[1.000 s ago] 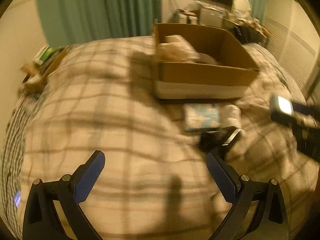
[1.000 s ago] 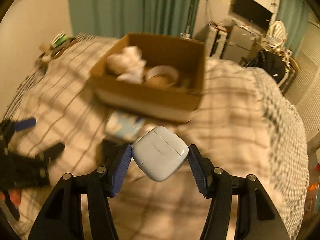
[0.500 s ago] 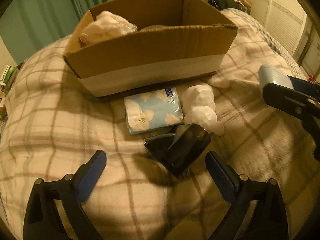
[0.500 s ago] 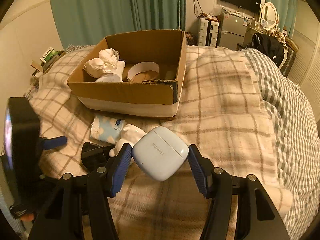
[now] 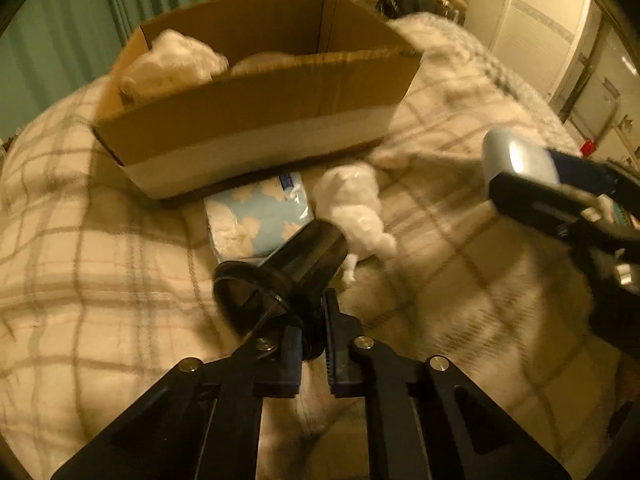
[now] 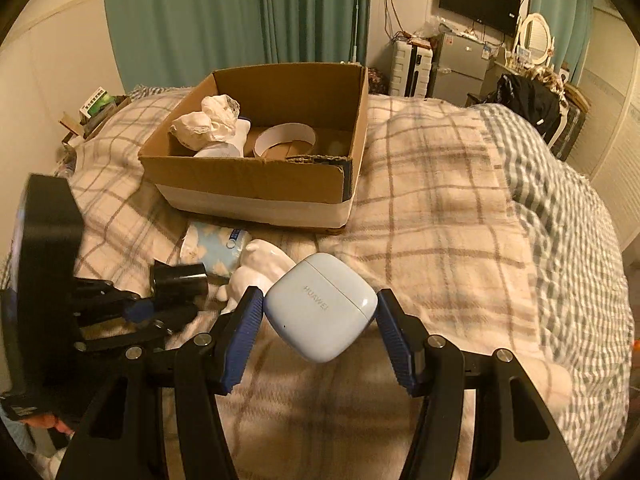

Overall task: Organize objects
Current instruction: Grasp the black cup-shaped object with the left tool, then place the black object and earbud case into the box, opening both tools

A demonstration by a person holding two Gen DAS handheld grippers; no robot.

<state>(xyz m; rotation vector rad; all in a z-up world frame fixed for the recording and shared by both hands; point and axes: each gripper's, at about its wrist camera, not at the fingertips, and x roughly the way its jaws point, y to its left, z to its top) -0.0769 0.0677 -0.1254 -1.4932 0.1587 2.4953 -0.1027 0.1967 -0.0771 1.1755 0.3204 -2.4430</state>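
Observation:
My left gripper (image 5: 314, 338) is shut on a black cup-shaped object (image 5: 288, 276) that lies on the plaid blanket; it also shows in the right wrist view (image 6: 178, 280). My right gripper (image 6: 320, 326) is shut on a pale blue earbud case (image 6: 320, 322) and holds it above the bed; the case also shows in the left wrist view (image 5: 516, 160). A blue floral tissue pack (image 5: 256, 216) and a white figurine (image 5: 356, 208) lie in front of the open cardboard box (image 6: 256, 196), which holds white crumpled items (image 6: 208, 124) and a tape roll (image 6: 284, 138).
The plaid blanket (image 6: 432, 216) covers the bed, with a grey checked cover (image 6: 560, 200) to the right. Green curtains (image 6: 240, 20), a fridge (image 6: 460, 64) and clutter stand behind the bed. Small items sit at the bed's far left edge (image 6: 96, 106).
My left gripper moved forward to the black object and shut on it; it was open before. My right gripper keeps holding the earbud case, nearly still.

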